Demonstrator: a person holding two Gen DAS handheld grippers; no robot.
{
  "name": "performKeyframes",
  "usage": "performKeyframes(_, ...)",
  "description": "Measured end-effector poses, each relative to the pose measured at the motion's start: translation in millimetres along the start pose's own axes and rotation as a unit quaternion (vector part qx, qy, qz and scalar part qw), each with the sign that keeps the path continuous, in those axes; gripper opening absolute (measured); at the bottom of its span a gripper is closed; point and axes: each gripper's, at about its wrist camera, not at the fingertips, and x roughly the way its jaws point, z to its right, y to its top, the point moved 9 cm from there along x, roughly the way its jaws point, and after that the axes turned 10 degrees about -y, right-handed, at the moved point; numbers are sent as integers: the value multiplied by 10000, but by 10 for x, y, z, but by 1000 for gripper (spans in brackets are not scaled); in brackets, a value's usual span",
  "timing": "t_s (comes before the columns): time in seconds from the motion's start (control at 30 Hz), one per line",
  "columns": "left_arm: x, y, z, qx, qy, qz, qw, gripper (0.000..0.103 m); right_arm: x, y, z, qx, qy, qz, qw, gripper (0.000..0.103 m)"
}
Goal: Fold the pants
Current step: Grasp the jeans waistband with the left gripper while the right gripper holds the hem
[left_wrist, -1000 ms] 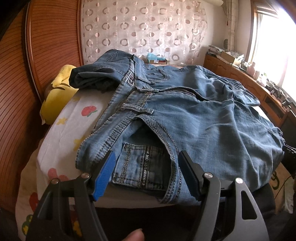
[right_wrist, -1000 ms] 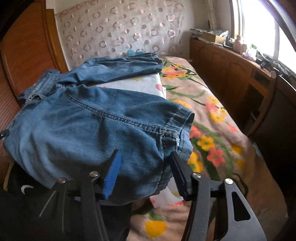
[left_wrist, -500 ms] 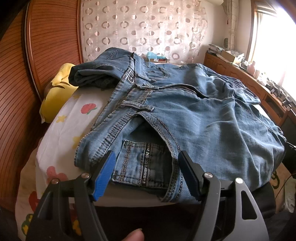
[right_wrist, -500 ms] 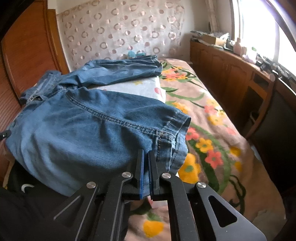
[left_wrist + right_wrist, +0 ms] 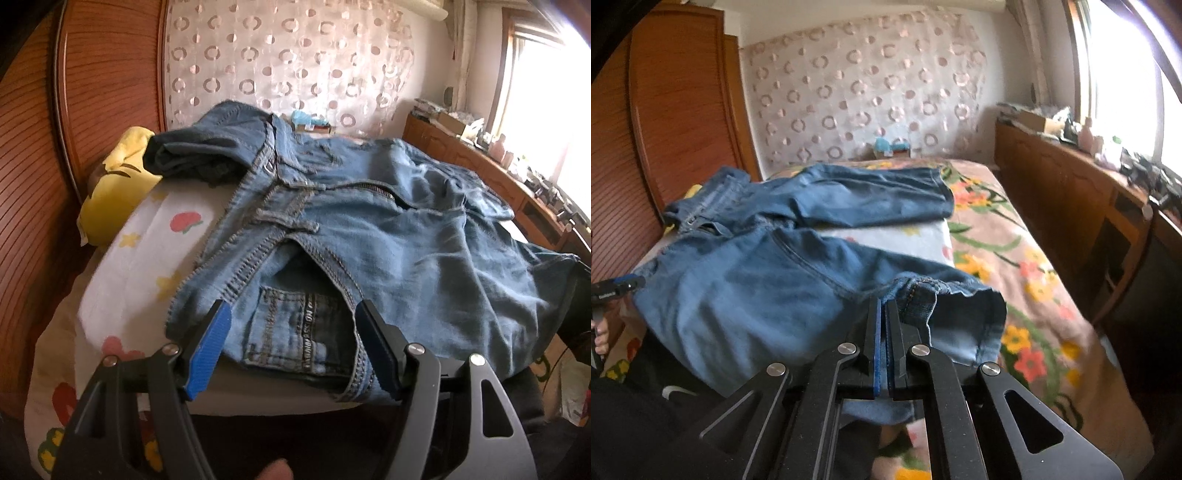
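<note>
Right gripper (image 5: 885, 314) is clamped tight on the hem of the near leg of the jeans (image 5: 746, 291), denim pinched between its blue pads and the cuff bunched up and lifted just off the floral bedspread (image 5: 1027, 266) — a second ago those jaws stood wide around the same hem, so they've just been closing on it, and the leg end now sits higher and more crumpled than before. Its view also shows the far leg laid flat across the bed toward the dotted curtain (image 5: 871, 96), which the left camera can't really make out. Left gripper (image 5: 291, 332) has its jaws spread wide on either side of the waistband corner by the front pocket, pads not pressing on anything, angled down at the fabric; it looks about where it was earlier. Only the left view gives you the open zipper, the belt loops, the yellow pillow (image 5: 110, 184) against the wooden headboard (image 5: 48, 147), and a fingertip (image 5: 275, 470) poking in at the bottom edge. Jeans lie spread over a white fruit-print cloth (image 5: 140, 258) on the bed.
</note>
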Motion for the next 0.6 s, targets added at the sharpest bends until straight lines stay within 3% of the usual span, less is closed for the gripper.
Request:
performKeyframes(0.3, -139, 41, -360, -299, 245, 158, 9991, 69, 83, 134, -95, -215, -86, 65, 9997, 0)
performKeyframes(0.6, -47, -100, -604, -617, 247, -99, 9977, 47, 140, 152, -71, -250, -128, 32, 9996, 0)
